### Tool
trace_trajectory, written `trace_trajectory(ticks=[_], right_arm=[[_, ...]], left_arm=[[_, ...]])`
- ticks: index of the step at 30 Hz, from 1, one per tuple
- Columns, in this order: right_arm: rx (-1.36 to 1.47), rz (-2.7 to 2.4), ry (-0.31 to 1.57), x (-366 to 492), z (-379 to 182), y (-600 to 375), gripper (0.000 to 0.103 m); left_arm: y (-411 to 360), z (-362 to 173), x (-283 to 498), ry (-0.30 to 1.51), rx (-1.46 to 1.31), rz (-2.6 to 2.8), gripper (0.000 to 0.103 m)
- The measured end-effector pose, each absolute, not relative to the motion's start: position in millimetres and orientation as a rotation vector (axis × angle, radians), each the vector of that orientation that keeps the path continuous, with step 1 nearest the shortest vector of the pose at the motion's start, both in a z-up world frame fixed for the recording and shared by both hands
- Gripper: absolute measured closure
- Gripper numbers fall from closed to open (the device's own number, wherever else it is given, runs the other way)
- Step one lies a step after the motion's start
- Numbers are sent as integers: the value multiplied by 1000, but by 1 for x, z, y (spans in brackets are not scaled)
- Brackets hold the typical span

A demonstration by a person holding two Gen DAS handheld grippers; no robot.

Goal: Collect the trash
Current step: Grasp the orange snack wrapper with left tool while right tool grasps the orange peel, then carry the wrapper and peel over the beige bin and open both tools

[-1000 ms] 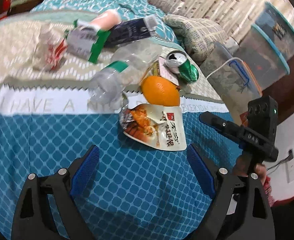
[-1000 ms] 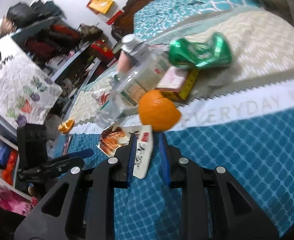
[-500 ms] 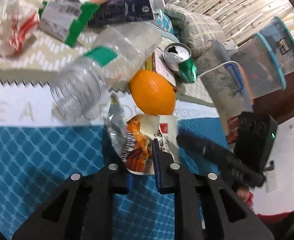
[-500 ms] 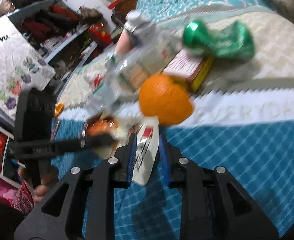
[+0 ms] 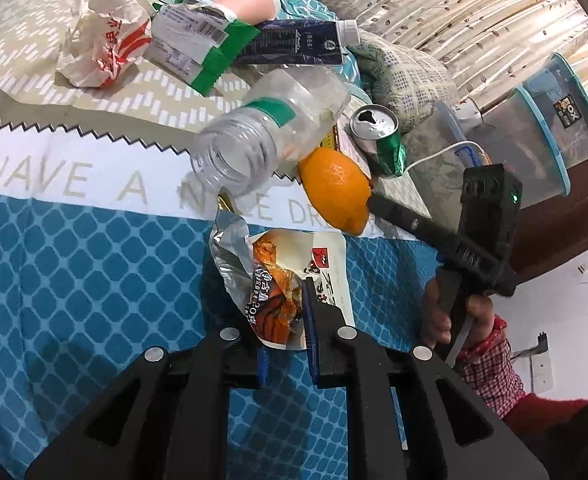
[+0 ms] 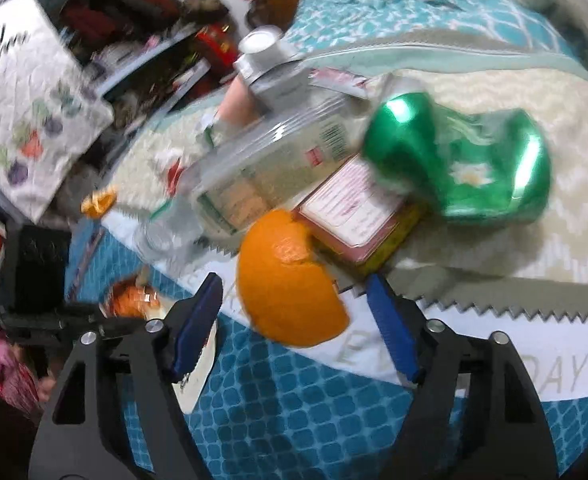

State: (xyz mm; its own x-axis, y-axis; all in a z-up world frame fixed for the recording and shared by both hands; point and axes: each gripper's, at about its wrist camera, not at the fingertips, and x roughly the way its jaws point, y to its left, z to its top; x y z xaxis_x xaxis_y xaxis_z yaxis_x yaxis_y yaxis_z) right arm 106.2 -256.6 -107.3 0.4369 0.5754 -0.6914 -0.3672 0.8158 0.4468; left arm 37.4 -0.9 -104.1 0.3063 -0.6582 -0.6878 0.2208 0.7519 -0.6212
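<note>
Crumpled snack wrapper [image 5: 290, 276], silver inside, orange food print and red logo outside, lying on the blue patterned bedspread [image 5: 94, 280] just below the orange peel [image 5: 335, 192]. Pinched at its near edge by the left gripper [image 5: 286, 344], jaws narrow around the foil; a second ago wide apart and short of it. Right gripper [image 6: 294, 320] opening now, jaws astride the orange peel without pressing it; before, nearly closed at the wrapper's edge. Clear bottle [image 5: 262, 136] and green can [image 5: 377, 136] just behind.
</note>
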Motion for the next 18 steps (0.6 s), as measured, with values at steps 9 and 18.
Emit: trace_trajectory(ticks=[9, 18], right_arm=[[222, 728, 949, 88, -102, -230, 45], [282, 746, 986, 118, -113, -225, 63]], left_arm=[[1, -104, 36, 1111, -441, -591, 87], [3, -103, 35, 1110, -437, -585, 87]])
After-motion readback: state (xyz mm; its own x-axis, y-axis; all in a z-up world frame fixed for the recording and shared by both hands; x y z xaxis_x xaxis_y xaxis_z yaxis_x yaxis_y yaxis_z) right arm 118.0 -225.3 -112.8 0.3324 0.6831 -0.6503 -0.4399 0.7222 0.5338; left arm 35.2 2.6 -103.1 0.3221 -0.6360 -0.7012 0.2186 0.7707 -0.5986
